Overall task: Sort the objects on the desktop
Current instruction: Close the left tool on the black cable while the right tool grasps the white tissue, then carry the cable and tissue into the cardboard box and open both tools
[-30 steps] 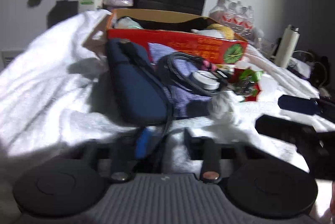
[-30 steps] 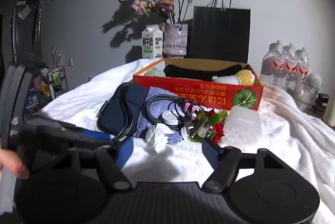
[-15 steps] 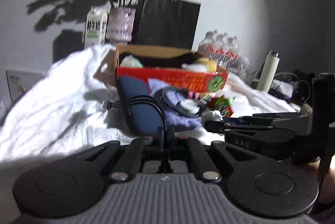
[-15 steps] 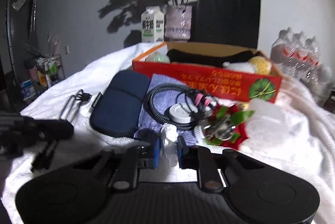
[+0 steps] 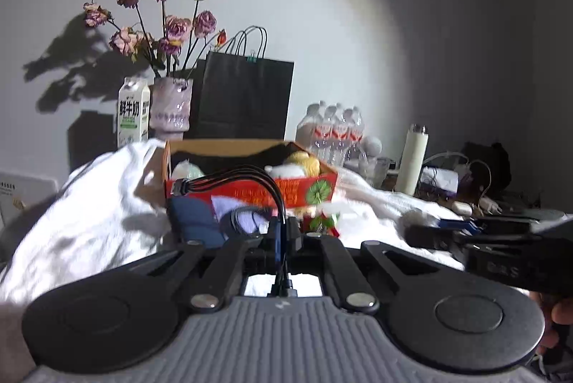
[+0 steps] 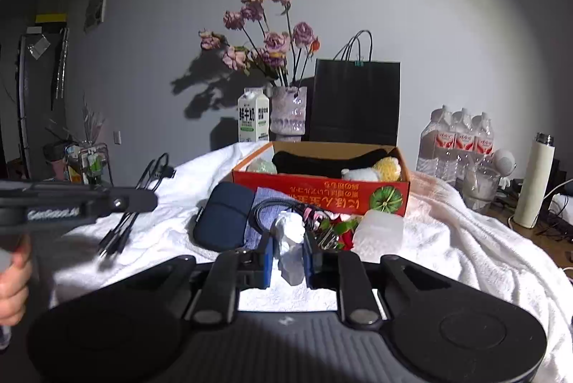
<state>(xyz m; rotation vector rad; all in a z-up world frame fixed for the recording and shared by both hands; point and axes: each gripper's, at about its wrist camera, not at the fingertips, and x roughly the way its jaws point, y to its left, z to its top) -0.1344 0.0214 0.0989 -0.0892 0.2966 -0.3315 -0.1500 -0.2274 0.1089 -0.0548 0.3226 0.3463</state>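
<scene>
My left gripper is shut on a black multi-head cable and holds it in the air; the cable also shows hanging at the left in the right wrist view. My right gripper is shut on a crumpled white tissue, lifted above the white cloth. An open red cardboard box holds a black cloth and a yellow plush. In front of it lie a navy pouch, a purple cloth with a coiled cable, a red-green ornament and a clear plastic box.
A milk carton, a vase of flowers and a black paper bag stand behind the box. Water bottles, a glass jar and a white flask stand at the right. A white towel covers the table.
My left gripper closed on the black cable and lifted it off the cloth. My right gripper closed on the white tissue and raised it.
</scene>
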